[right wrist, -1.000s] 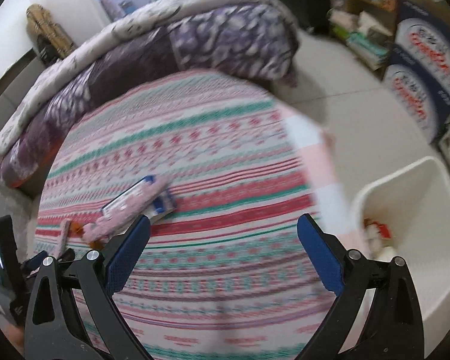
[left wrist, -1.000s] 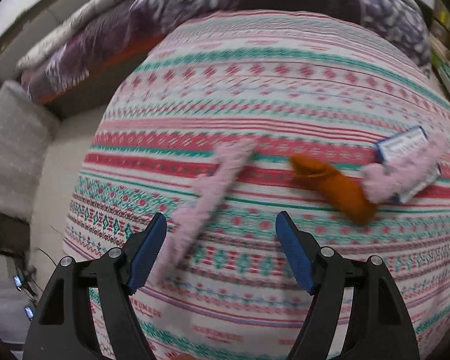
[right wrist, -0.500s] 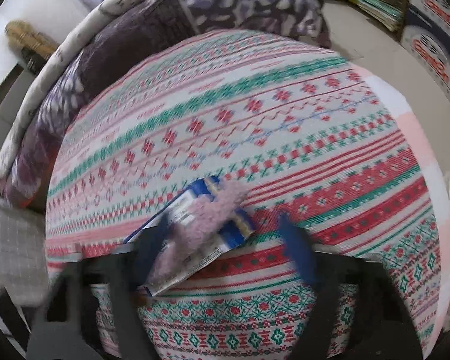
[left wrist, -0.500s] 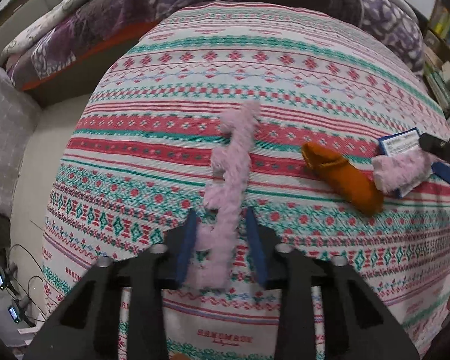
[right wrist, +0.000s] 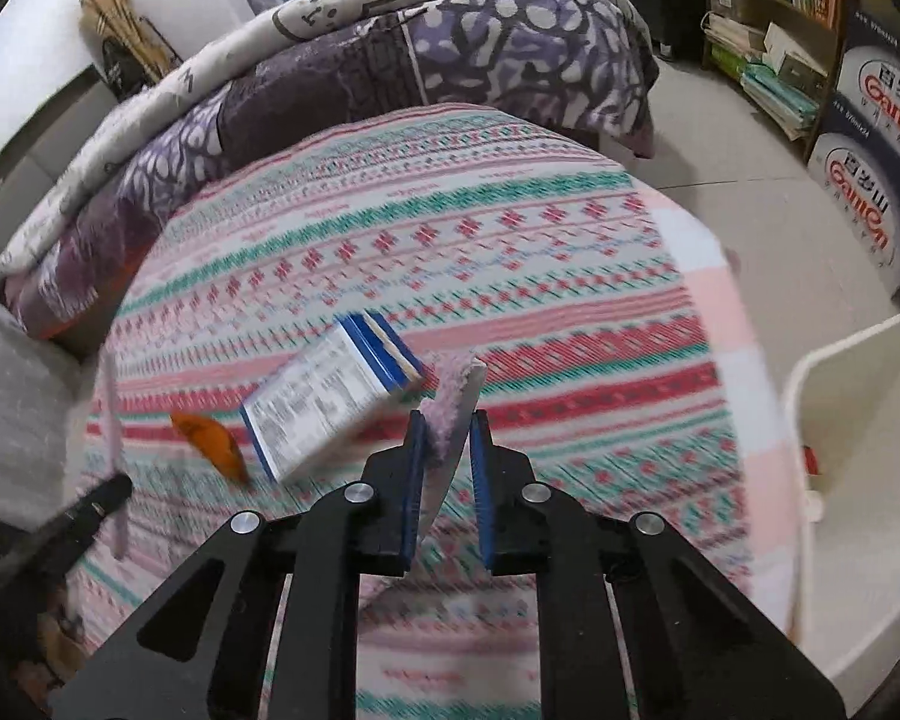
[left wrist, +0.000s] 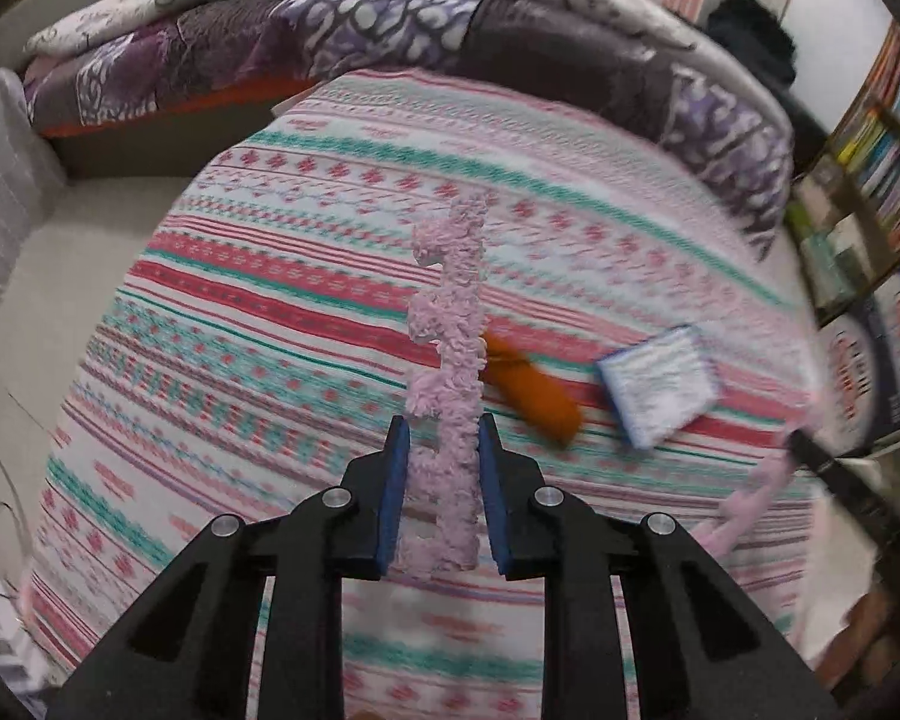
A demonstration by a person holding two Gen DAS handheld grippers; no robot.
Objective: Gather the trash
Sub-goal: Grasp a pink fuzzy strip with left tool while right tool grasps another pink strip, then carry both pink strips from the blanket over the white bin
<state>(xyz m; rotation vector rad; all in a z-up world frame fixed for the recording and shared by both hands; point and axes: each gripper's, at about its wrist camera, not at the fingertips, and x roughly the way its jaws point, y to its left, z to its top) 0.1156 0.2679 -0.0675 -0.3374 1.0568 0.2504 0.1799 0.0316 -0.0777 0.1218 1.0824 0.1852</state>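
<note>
While we hold one fuzzy pink strip (left wrist: pixel 450 420) tight in our left gripper (left wrist: pixel 444 438), the jaws have just closed on it and it sticks up from between the blue pads. Our right gripper (right wrist: pixel 447 426) has just closed too, and it pinches a second pink strip (right wrist: pixel 450 402) at one end. We think both strips are off the bed (left wrist: pixel 330 228) now, or nearly so, but the blur makes it hard to be sure.

Two more bits of trash lie on the striped bed cover. The blue and white box (right wrist: pixel 330 396) sits near the middle of the bed, just beside the right gripper, and it looks tilted. The orange thing (left wrist: pixel 534 396) lies close to the box, on the side away from the bin. We cannot tell what the orange thing is.

Our white bin (right wrist: pixel 858 420) stands on the floor past the right edge of the bed. Something small and red (right wrist: pixel 810 459) is already inside it, so we guess some trash is in.

So two pieces are grabbed but not yet dropped. Next we need to carry them over the bed's right edge to the bin. After that the box and the orange thing are left to pick up.
</note>
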